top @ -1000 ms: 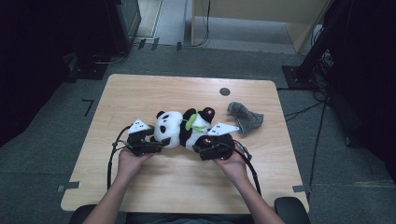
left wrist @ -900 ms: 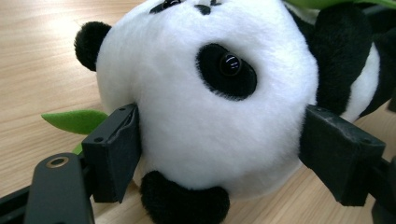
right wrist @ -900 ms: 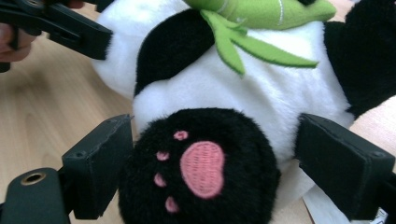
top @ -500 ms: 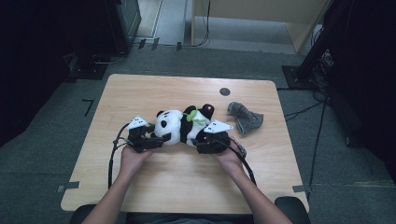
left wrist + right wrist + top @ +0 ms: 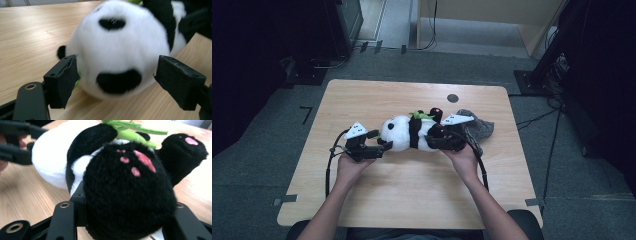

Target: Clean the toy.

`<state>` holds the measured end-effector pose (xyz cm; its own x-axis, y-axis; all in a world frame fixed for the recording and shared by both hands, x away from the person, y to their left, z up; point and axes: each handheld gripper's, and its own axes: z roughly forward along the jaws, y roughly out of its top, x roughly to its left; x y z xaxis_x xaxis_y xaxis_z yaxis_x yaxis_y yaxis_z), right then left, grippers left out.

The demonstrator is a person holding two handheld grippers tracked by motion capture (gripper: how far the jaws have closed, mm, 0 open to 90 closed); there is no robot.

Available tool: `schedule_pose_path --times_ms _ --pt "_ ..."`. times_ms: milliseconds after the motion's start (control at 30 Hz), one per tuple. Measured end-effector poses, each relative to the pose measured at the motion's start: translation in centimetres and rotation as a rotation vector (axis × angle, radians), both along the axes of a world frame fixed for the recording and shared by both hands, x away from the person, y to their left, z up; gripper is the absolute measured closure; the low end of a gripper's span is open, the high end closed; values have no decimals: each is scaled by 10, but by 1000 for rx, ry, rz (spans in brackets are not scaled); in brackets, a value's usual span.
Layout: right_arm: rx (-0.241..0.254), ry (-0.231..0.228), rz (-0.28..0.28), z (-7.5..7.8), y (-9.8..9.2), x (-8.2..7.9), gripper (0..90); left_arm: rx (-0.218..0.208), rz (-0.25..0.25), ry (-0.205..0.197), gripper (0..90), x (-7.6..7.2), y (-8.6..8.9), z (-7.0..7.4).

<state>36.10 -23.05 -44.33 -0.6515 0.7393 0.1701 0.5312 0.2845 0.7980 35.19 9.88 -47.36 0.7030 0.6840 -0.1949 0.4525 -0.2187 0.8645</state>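
Two grippers work on one toy here, a plush panda (image 5: 409,132) that lies on its side near the middle of the wooden table (image 5: 377,195), with its head toward your left and its feet toward your right.

Your right gripper (image 5: 443,143) is at the foot end. Its jaws have just been closing, and in the right gripper view a black foot (image 5: 128,192) with pink pads sits between them. The fur bulges against both jaws, so I judge that they are clamped on this foot. This part of the work looks done.

Your left gripper (image 5: 379,148) is at the head end. In the left gripper view the jaws stand apart, one on each side of the white head (image 5: 117,50), and I see a gap to the fur at the right jaw. So the head is framed but not yet gripped.

What is left, as far as I can judge: you close the left jaws on the head, and then you can lift or move the panda with both hands. A grey cloth (image 5: 479,127) lies just behind your right gripper, so take care that it does not catch there.
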Motion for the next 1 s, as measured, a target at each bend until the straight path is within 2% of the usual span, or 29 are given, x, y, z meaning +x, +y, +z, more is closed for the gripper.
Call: schedule_pose_path --times_ms 133,200,267,333,367,433,500,600,667,767,833,900,933,967,1000 --pt "39 48 -4 7 -11 5 505 -1 -13 11 178 -3 3 -2" --pt "46 46 1 14 -13 4 511 -22 -33 8 178 -6 3 -2" --pt "50 44 8 16 -13 3 510 -25 -48 5 178 -7 2 -2" --pt "77 51 14 21 -12 2 511 -21 -64 3 176 -9 -1 -2" --pt "95 55 20 23 -11 1 512 -33 -79 0 169 -9 -2 -2" --pt "127 63 36 26 -8 -1 510 -21 -69 -25 135 -11 -4 -1" --pt "144 90 69 28 -4 -2 510 -31 -66 -41 107 -12 -3 1" --pt "160 129 106 27 3 -3 515 -38 -24 -37 75 -12 -3 2" --pt "157 130 111 25 7 -3 514 -14 -5 -38 77 -12 -5 3" --pt "167 132 100 23 9 -3 510 10 23 -67 150 -14 -6 5" --pt "174 132 97 21 9 -3 501 21 41 -76 235 -16 -7 6" --pt "155 116 93 20 10 -4 482 38 52 -51 314 -16 -9 6" --pt "137 103 93 19 11 -4 462 45 47 -24 362 -15 -8 6" --pt "111 81 85 18 12 -5 428 40 42 7 425 -14 -7 8" --pt "90 50 86 17 13 -6 419 38 41 17 459 -14 -6 9"
